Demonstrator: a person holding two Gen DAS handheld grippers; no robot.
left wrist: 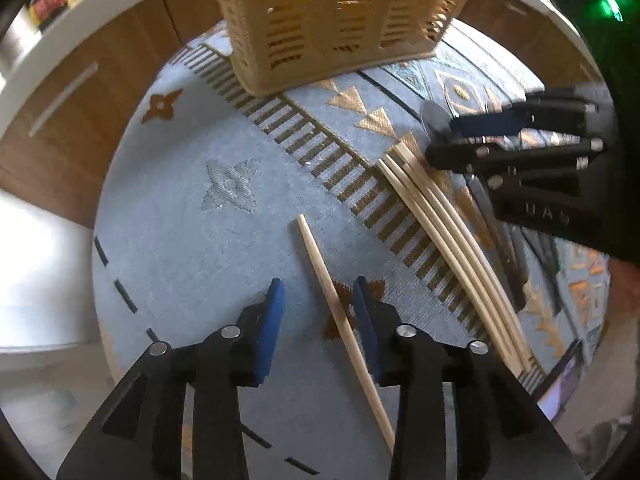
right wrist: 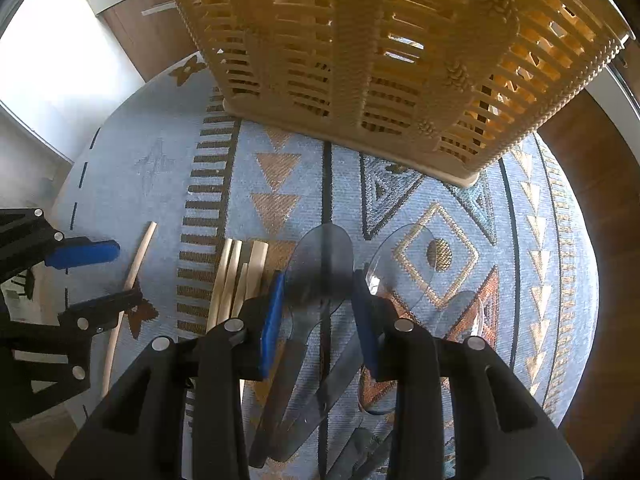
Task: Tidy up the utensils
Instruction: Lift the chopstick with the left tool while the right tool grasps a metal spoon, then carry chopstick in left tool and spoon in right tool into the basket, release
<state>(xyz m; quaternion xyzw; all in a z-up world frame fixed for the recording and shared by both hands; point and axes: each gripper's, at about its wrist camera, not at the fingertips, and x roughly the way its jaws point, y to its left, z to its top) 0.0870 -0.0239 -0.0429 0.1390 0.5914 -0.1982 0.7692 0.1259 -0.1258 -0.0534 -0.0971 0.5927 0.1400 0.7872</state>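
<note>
Pale wooden chopstick [left wrist: 340, 320], slender, tapered

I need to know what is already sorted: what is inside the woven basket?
Through the slots of the basket, only light and its far wall show; no utensil is clearly visible. Both views cut off the top and the walls hide much, so the contents cannot be told.
</note>
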